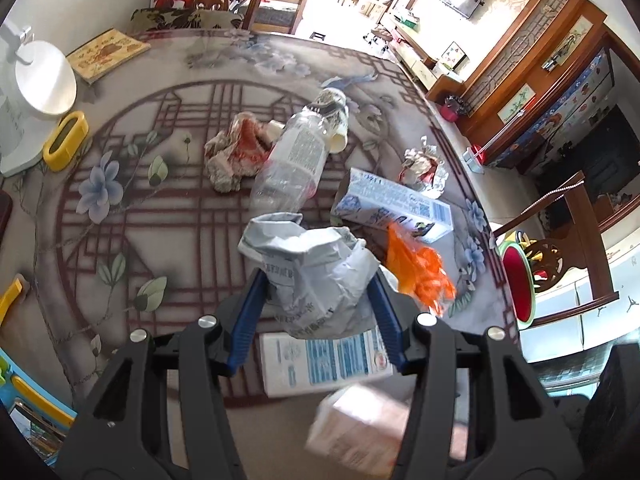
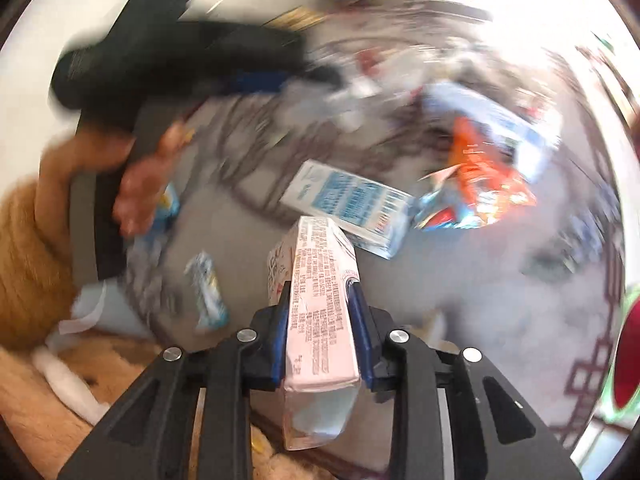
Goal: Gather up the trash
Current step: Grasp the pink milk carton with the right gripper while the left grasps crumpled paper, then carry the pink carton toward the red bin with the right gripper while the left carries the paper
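My left gripper point(image 1: 318, 276) is shut on a crumpled grey plastic mailer bag point(image 1: 316, 268) held above the patterned table point(image 1: 120, 208). My right gripper point(image 2: 320, 292) is shut on a pink carton point(image 2: 320, 308), which shows blurred at the bottom of the left wrist view point(image 1: 360, 420). On the table lie a clear plastic bottle point(image 1: 292, 160), a crumpled red-and-brown wrapper point(image 1: 236, 152), a blue-and-white carton point(image 1: 396, 204), an orange wrapper point(image 1: 420, 272), a foil ball point(image 1: 424, 168) and another blue-and-white carton point(image 1: 328, 360), also seen in the right wrist view point(image 2: 352, 204).
A white round lamp base point(image 1: 46, 80), a yellow holder point(image 1: 66, 140) and a book point(image 1: 108, 54) sit at the table's far left. A red-cushioned chair point(image 1: 520, 280) stands at the right edge. The other gripper and the person's hand point(image 2: 148, 176) show blurred in the right wrist view.
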`<action>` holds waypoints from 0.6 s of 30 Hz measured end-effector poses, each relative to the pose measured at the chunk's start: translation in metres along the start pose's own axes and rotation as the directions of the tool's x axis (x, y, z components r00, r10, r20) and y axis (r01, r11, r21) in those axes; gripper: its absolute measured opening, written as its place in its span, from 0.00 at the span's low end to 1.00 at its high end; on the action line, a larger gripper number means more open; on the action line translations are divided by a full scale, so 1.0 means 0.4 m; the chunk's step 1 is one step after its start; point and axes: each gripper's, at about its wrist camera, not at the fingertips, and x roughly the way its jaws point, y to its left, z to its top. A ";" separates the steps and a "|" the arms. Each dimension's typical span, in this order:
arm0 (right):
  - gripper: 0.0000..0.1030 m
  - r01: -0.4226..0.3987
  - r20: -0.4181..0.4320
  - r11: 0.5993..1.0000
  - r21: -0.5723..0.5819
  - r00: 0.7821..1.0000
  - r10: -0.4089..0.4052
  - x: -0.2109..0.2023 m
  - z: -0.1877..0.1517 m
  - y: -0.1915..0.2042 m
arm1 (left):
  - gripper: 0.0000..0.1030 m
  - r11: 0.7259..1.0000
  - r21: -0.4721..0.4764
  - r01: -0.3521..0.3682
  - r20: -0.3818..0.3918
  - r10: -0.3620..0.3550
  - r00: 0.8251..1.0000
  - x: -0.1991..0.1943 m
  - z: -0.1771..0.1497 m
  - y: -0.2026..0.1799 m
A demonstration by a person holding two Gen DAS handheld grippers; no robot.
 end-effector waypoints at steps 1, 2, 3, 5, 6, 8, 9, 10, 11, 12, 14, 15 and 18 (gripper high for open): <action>0.26 -0.002 0.024 0.999 0.036 1.000 0.001 -0.017 0.003 -0.020 | 0.49 1.000 0.004 -0.001 0.002 0.001 1.000 0.000 0.002 -0.005; 0.26 -0.004 0.060 0.997 0.081 0.998 -0.001 -0.040 0.006 -0.044 | 0.49 1.000 0.009 0.000 0.003 0.000 1.000 0.001 0.005 -0.015; 0.26 -0.007 0.083 0.994 0.105 0.997 -0.002 -0.057 0.011 -0.057 | 0.49 1.000 0.013 0.003 0.003 -0.003 1.000 0.002 0.006 -0.023; 0.26 -0.016 0.142 0.988 0.156 0.990 -0.006 -0.097 0.016 -0.083 | 0.49 1.000 0.022 0.008 0.004 -0.008 1.000 0.002 0.006 -0.041; 0.26 -0.016 0.160 0.985 0.170 0.987 -0.012 -0.121 0.021 -0.101 | 0.49 0.999 0.031 0.009 0.004 -0.009 1.000 0.003 0.006 -0.054; 0.26 -0.005 0.200 0.979 0.203 0.979 -0.037 -0.164 0.029 -0.128 | 0.49 0.999 0.047 0.010 0.005 -0.011 1.000 0.005 0.003 -0.076; 0.26 0.007 0.225 0.975 0.224 0.973 -0.059 -0.187 0.033 -0.142 | 0.49 0.998 0.056 0.014 0.004 -0.014 1.000 0.006 0.001 -0.091; 0.26 0.013 0.236 0.973 0.232 0.969 -0.070 -0.204 0.030 -0.150 | 0.49 0.998 0.060 0.018 0.004 -0.018 1.000 0.006 -0.001 -0.101; 0.26 0.029 0.253 0.970 0.242 0.963 -0.091 -0.222 0.032 -0.160 | 0.49 0.998 0.066 0.025 0.002 -0.026 1.000 0.008 -0.002 -0.117; 0.26 0.041 0.261 0.969 0.244 0.959 -0.107 -0.234 0.034 -0.166 | 0.49 0.997 0.070 0.029 0.002 -0.029 1.000 0.008 -0.003 -0.129; 0.26 0.064 0.274 0.967 0.246 0.952 -0.132 -0.255 0.028 -0.175 | 0.49 0.996 0.086 0.036 0.005 -0.036 0.999 0.010 -0.005 -0.159; 0.26 0.076 0.280 0.966 0.248 0.949 -0.146 -0.268 0.025 -0.182 | 0.49 0.995 0.092 0.036 0.007 -0.037 0.999 0.010 -0.006 -0.168; 0.26 0.096 0.287 0.962 0.256 0.943 -0.170 -0.285 0.014 -0.202 | 0.49 0.993 0.116 0.037 0.014 -0.038 0.999 0.012 -0.011 -0.210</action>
